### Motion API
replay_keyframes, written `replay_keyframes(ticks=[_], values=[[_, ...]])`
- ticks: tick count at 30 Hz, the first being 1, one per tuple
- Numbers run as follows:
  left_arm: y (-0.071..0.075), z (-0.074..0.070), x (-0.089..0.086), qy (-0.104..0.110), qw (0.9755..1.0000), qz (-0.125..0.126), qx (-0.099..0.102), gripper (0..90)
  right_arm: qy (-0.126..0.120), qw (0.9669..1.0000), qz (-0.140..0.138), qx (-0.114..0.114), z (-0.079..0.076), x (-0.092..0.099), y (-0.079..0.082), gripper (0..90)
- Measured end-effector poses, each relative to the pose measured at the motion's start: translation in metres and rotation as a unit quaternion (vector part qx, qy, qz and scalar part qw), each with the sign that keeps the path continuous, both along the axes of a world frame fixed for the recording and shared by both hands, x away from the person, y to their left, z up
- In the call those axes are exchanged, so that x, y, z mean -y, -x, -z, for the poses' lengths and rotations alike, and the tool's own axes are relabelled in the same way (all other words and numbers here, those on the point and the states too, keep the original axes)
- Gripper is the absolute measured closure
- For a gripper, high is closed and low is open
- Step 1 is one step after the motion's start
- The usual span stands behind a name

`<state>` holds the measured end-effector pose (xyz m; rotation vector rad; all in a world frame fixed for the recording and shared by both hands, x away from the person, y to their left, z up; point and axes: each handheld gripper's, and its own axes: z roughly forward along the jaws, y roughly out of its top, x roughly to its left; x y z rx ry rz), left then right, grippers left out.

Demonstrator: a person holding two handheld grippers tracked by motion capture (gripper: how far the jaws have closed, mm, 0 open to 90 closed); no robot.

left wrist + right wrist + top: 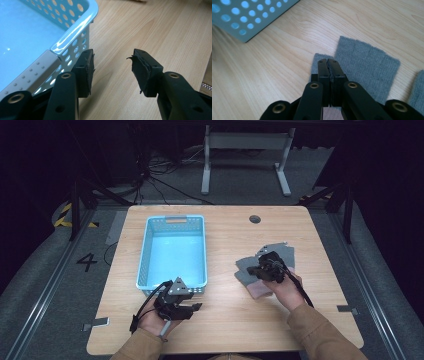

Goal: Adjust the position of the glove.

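Pale wooden tabletop (pixel 225 320) with rounded corners, bare along its near edge and through the middle strip between basket and cloth. Light blue perforated plastic basket (pixel 172 251) at about ten o'clock from the table's centre, empty, long sides running away from the person, set in from the left edge. Grey knitted cloth pieces (pixel 367 65) at about four o'clock from centre, lying flat and overlapping, short of the right edge. Right gripper (pixel 263 269) on top of them, jaws pressed together over the grey knit; cannot tell whether any fabric is pinched between the pads. Left gripper (pixel 192 309) at seven o'clock, just off the basket's near right corner, jaws spread apart with bare wood between them, left jaw next to the basket wall. Small dark round grommet hole (pixel 255 219) at one o'clock, near the far edge.
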<state>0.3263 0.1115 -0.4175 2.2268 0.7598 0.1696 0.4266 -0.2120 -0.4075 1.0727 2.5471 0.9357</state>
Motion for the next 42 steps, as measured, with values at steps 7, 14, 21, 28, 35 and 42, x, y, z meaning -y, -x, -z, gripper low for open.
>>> replay_keyframes(ticks=[7, 14, 21, 28, 35, 42], values=[[-0.001, 0.002, 0.0, 0.0, 1.0, -0.001, -0.001, 52.9, 0.0, 0.9996, 0.021, -0.017, 0.009, 0.0, -0.012, 89.3], [0.0, 0.001, 0.001, -0.004, 1.0, 0.001, -0.001, 52.9, 0.018, 0.9997, 0.012, -0.011, 0.017, -0.009, -0.012, 89.2], [0.0, 0.001, 0.001, -0.003, 1.0, 0.002, -0.001, 52.8, 0.029, 0.9993, -0.001, -0.024, 0.025, -0.024, -0.011, 89.2], [0.0, 0.001, 0.0, 0.002, 1.0, 0.001, -0.001, 52.9, 0.02, 0.9994, 0.019, -0.02, 0.022, -0.015, -0.015, 89.3], [0.0, 0.002, 0.0, 0.001, 1.0, 0.001, -0.001, 52.8, 0.02, 0.9924, 0.121, -0.015, 0.017, 0.03, -0.03, 89.3], [0.0, 0.001, 0.001, -0.001, 1.0, 0.002, -0.001, 52.8, 0.038, 0.9875, 0.153, -0.005, 0.02, 0.041, -0.035, 89.4]])
